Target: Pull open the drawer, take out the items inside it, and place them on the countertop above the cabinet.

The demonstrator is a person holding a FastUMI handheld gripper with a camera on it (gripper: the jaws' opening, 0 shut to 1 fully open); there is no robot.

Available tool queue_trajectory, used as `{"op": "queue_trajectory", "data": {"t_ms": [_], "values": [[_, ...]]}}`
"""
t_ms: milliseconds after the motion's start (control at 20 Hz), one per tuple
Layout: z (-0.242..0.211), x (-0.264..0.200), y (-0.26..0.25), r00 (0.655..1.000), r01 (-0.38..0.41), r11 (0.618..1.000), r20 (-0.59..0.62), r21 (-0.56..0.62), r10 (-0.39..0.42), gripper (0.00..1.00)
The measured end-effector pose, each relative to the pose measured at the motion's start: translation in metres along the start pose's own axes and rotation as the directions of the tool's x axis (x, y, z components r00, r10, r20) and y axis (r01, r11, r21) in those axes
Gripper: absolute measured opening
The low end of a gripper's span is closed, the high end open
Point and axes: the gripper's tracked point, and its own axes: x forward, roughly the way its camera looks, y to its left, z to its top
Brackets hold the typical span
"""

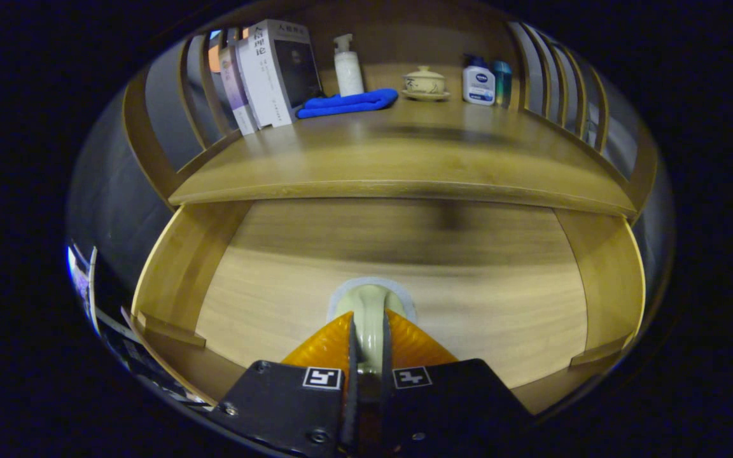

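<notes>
The wooden drawer [175, 280] stands pulled open below the countertop [404, 159]. My gripper [369, 324] hangs over the drawer's floor, shut on a pale cream, rounded item [369, 302] that sticks out just ahead of the fingertips. A whitish rim rings the item's far end. Both fingers [325, 343] press on its sides. I cannot tell whether the item rests on the drawer floor or is lifted off it.
On the countertop stand books [271, 70] at the back left, a folded blue cloth [347, 103], a white pump bottle [347, 63], a lidded tea bowl on a saucer [425, 83], and two small bottles [486, 81]. Curved wooden slats [564, 83] fence both sides.
</notes>
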Motion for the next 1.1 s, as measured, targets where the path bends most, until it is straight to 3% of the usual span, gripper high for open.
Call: {"op": "queue_trajectory", "data": {"t_ms": [250, 1100], "values": [[0.006, -0.005, 0.004, 0.999, -0.040, 0.999, 0.015, 0.019, 0.040, 0.14], [0.060, -0.083, -0.007, 0.986, -0.001, 1.000, 0.166, -0.030, 0.006, 0.13]]}}
